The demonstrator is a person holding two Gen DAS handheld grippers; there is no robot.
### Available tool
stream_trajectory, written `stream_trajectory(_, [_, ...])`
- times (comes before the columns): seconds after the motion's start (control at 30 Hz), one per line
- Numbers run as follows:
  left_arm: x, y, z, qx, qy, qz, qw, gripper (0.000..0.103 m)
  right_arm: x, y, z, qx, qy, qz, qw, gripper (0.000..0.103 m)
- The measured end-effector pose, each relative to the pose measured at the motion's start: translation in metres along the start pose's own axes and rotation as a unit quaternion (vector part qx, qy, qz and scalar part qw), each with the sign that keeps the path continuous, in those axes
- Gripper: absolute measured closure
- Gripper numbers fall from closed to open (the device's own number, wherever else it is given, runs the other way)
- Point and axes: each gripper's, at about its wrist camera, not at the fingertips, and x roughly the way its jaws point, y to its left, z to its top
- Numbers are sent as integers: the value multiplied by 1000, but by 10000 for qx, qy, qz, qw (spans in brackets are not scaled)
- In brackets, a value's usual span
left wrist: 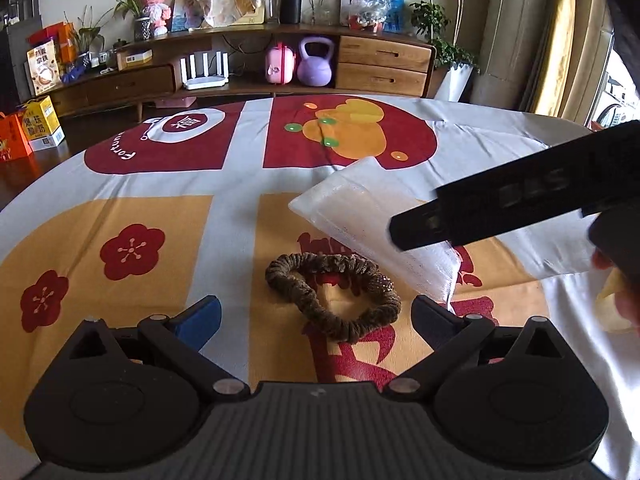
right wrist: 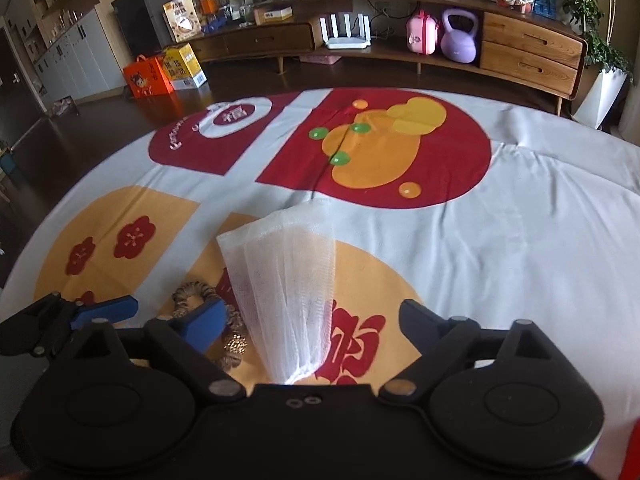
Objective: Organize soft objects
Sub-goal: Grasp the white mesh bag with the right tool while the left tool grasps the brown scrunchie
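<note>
A brown scrunchie (left wrist: 332, 296) lies on the printed tablecloth (left wrist: 236, 184), between the wide-apart fingers of my left gripper (left wrist: 316, 316), which is open and does not touch it. Just beyond it lies a white gauze pouch (left wrist: 360, 216). A black casing (left wrist: 500, 208) of the right gripper crosses over the pouch from the right, with a hand (left wrist: 620, 296) behind it. In the right wrist view the gauze pouch (right wrist: 288, 276) lies lengthwise between the open fingers of my right gripper (right wrist: 312, 320), and neither pad presses on it. The scrunchie (right wrist: 192, 290) shows partly at the left, beside a blue finger (right wrist: 112, 307) of the left gripper.
The round table's cloth (right wrist: 520, 240) stretches far and right with loose folds. Behind the table stands a wooden sideboard (right wrist: 528, 52) with a purple kettlebell (right wrist: 459, 36), a pink case (right wrist: 422, 35) and a white router (right wrist: 346, 32). Orange and yellow boxes (right wrist: 164, 72) sit on the dark floor.
</note>
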Motion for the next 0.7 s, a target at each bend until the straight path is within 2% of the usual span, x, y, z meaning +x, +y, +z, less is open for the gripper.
stream_trajectory(0.07, [2,-2,-1,78,-43,61,9999,2,7,2,1,-10,12,33,10000,16])
stream_trajectory(0.23, [8,-5,-2,132,-91,87,9998,10,19,8,1,-115,55,21,9999,22])
stream_trajectory(0.33, [7,-7,-4,218,-160,52,9996,20,23,10,0,-143,74,44,9999,29])
stream_trajectory(0.43, [6,-9,-4,275,-204,-27,9994,35,23,11,-1,-175,39,7,9998,38])
stream_trajectory(0.5, [5,-10,-3,295,-221,-52,9993,46,22,11,-2,-174,9,-52,9998,50])
stream_trajectory(0.63, [3,-11,-2,292,-232,-56,9993,58,19,8,-4,-173,-21,-59,9998,60])
stream_trajectory(0.7, [2,-11,-2,297,-229,-90,9993,65,17,6,-6,-202,-35,-78,9998,68])
